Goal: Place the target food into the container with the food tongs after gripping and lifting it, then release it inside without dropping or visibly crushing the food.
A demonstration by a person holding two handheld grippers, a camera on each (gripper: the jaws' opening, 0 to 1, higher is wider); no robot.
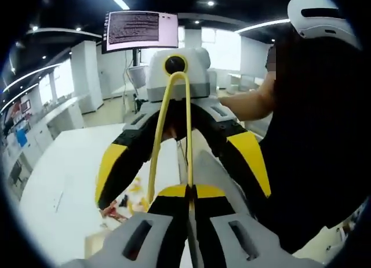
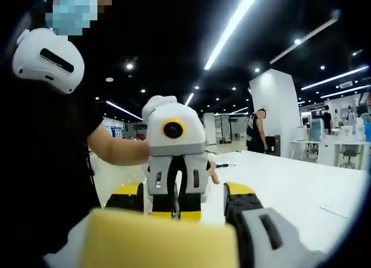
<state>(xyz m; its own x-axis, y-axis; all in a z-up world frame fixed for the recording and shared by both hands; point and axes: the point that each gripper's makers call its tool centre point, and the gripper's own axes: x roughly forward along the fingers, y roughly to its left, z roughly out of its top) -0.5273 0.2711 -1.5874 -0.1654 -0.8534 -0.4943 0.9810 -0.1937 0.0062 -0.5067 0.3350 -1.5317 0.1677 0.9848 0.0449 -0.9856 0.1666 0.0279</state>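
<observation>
My left gripper (image 1: 189, 192) pinches the yellow tongs (image 1: 168, 129), fingers closed; the right gripper (image 2: 191, 233), can't tell. Food (image 1: 124, 207) sits at seven o'clock on the surface (image 1: 64, 181); a twisted grip could drop it.

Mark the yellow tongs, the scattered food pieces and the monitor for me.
Yellow tongs (image 1: 186, 134), left gripper view: on the right arm of the loop.
Food pieces (image 1: 123, 205), left gripper view: on the red and yellow scraps on the table.
Monitor (image 1: 139, 28), left gripper view: mid-screen.
</observation>
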